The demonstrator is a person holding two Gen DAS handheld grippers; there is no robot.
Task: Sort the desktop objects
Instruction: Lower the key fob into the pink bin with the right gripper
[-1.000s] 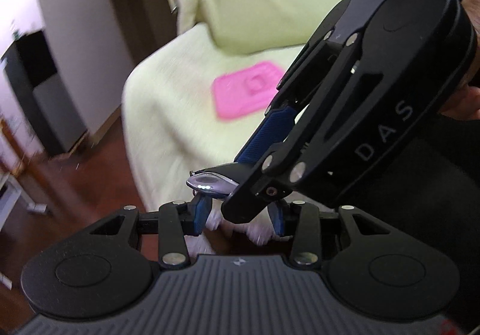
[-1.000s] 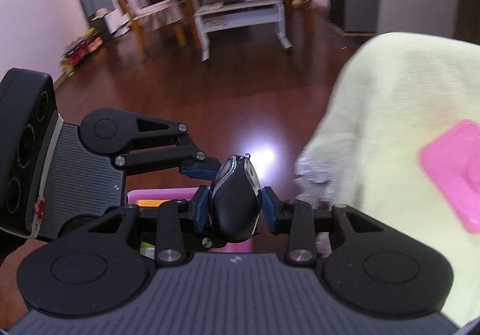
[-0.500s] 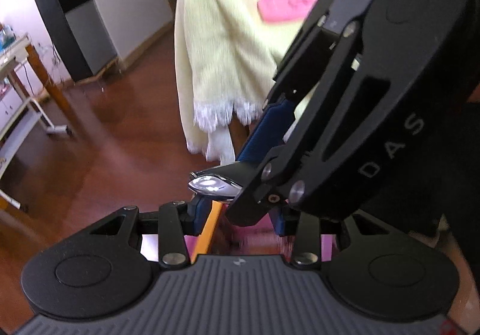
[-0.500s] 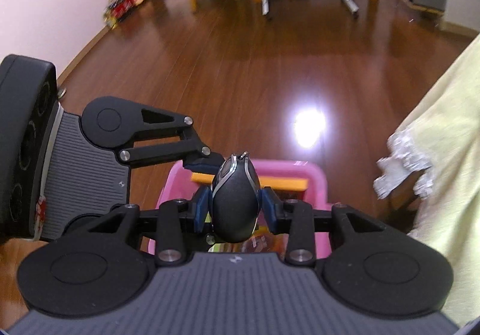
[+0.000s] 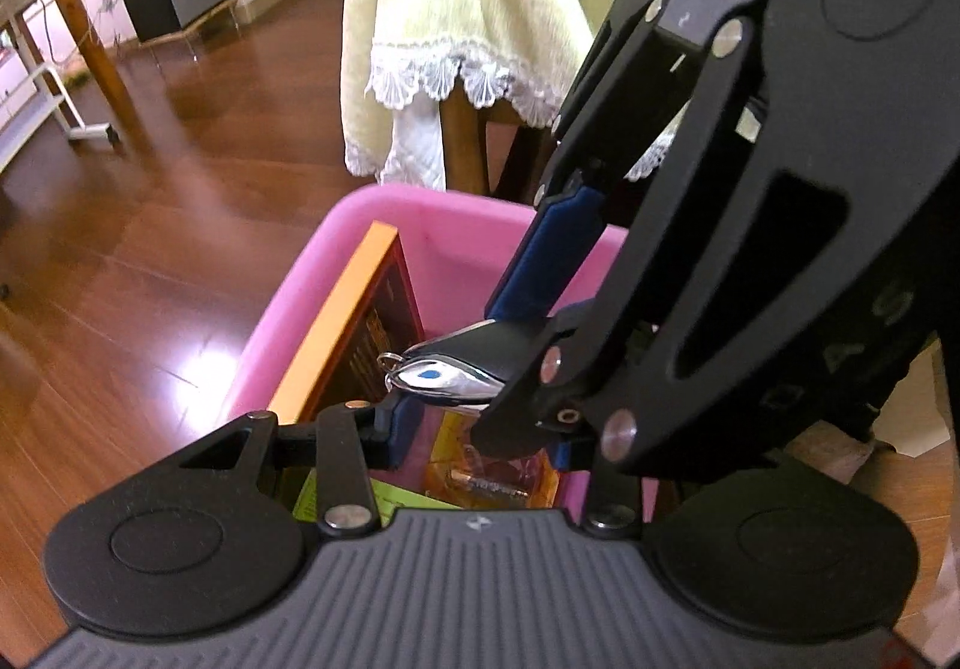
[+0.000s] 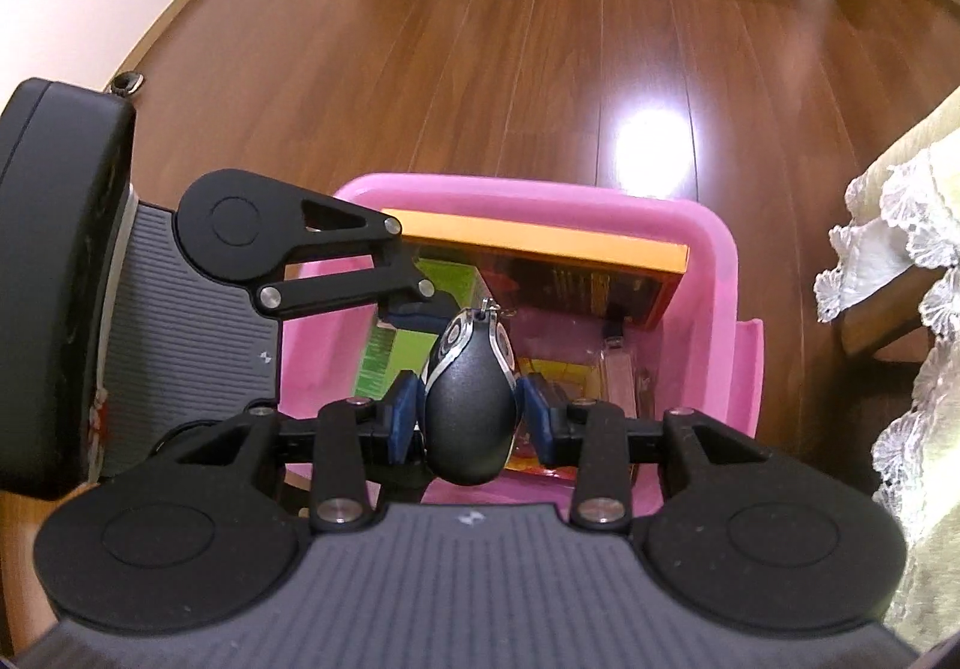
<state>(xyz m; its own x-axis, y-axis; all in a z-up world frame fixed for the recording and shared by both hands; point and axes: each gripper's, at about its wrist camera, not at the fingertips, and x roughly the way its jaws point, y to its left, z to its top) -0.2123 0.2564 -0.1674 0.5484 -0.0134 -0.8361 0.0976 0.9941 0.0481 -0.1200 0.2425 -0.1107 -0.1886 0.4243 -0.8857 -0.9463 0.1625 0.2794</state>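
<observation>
**A:** What is the right gripper (image 6: 469,412) carrying over the pink bin (image 6: 714,249)?

**B:** A black key fob (image 6: 471,399) with silver trim, clamped between the two blue pads (image 6: 401,411) and held above the bin's open top. Its small metal ring (image 6: 492,306) points away from the camera.

**A:** And the left gripper (image 5: 480,429)?

**B:** It hangs over the same bin with its fingers spread and nothing between them. From the left wrist view, the right gripper crosses in front, the fob (image 5: 447,369) jutting from its tip just above the left one's blue pad (image 5: 399,429).

**A:** What lies inside the bin?

**B:** An orange-edged box (image 6: 540,243) stands against the far wall; a green package (image 6: 384,351) and some yellow-and-clear packaging (image 6: 612,369) lie at the bottom.

**A:** The surroundings?

**B:** The bin (image 5: 300,285) sits on a glossy wooden floor (image 6: 540,39), near a pale yellow cloth with a lace hem (image 5: 456,9) hanging beside it.
</observation>
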